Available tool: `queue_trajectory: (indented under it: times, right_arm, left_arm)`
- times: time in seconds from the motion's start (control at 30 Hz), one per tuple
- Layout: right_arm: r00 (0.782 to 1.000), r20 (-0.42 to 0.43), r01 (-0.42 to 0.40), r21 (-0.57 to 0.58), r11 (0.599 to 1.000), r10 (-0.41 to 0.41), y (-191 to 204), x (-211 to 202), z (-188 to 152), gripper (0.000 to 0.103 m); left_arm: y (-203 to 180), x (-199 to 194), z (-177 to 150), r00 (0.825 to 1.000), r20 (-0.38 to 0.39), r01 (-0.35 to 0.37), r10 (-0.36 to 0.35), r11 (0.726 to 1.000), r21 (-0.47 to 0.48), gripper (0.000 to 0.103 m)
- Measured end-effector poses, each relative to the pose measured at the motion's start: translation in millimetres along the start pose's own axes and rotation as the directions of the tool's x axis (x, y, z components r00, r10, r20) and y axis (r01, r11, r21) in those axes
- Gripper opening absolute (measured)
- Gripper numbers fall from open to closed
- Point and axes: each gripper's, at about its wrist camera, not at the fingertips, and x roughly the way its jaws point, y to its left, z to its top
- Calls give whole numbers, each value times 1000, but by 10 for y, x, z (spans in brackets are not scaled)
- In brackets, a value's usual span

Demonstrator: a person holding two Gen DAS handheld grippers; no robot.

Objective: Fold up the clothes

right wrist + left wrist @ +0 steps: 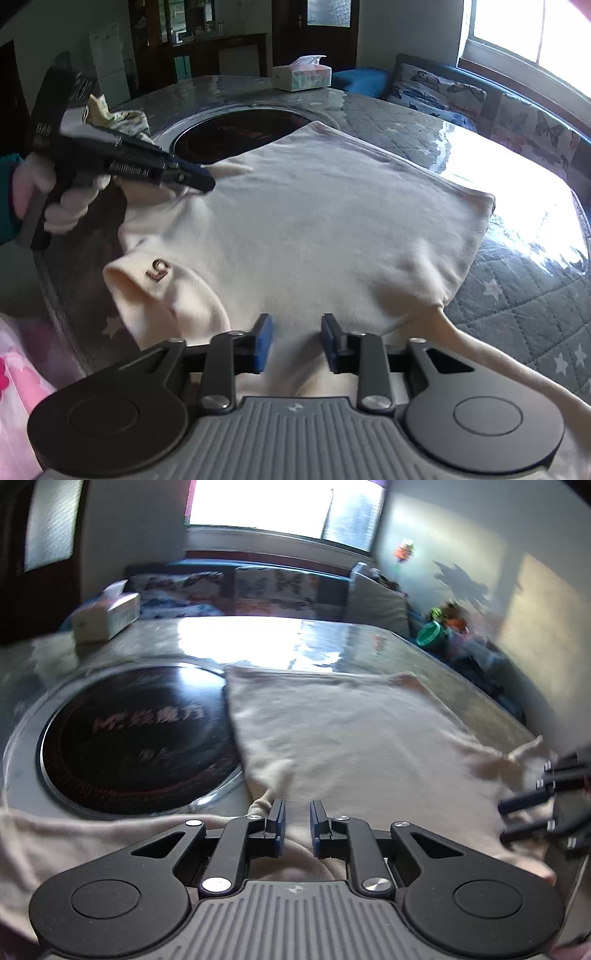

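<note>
The left gripper (297, 819) and right gripper (297, 341), jaws slightly parted and empty, hover over the flat shirt (314, 221), apparently seeking fold grips.

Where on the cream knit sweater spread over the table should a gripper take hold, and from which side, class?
Judging by how it lies, grip the cream knit sweater at its far right corner, coming from the window side. There the cloth ends in a thin, free edge on the quilted table cover, so a finger could probably slide under it.
</note>
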Motion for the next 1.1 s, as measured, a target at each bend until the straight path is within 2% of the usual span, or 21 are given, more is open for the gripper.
queue_trajectory:
  times: [0.17,0.3,0.43,0.63,0.77,0.87,1.0,1.1]
  right_arm:
    - [1000,4,9,11,1000,-9,16,-39,-25,33]
    - [1000,14,13,12,1000,-13,65,-73,-1,33]
    - [1000,20,-17,-25,1000,17,180,-126,11,33]
    - [998,-2,-58,-108,992,58,425,-184,-36,33]
    - [998,5,-62,-90,994,63,454,-233,-83,33]
    - [998,40,-55,-27,998,56,356,-328,-84,34]
    - [998,65,4,66,998,-8,107,-405,-125,34]
    - [998,66,-8,171,985,-3,-90,-462,-220,34]
  left_arm:
    - [-72,-29,107,999,42,31,-31,999,-14,17]
    - [20,117,129,1000,8,-25,25,999,-34,16]
    - [-22,69,110,1000,11,-23,23,1000,-8,17]
    - [-408,-96,16,998,24,52,-54,994,95,17]
    - [-679,-126,-106,991,7,128,-130,980,154,17]
    - [-820,-121,-213,988,-20,156,-155,968,198,17]
    - [-903,-128,-339,980,-59,197,-189,953,230,17]
    - [-927,-162,-393,976,-80,217,-203,942,257,19]
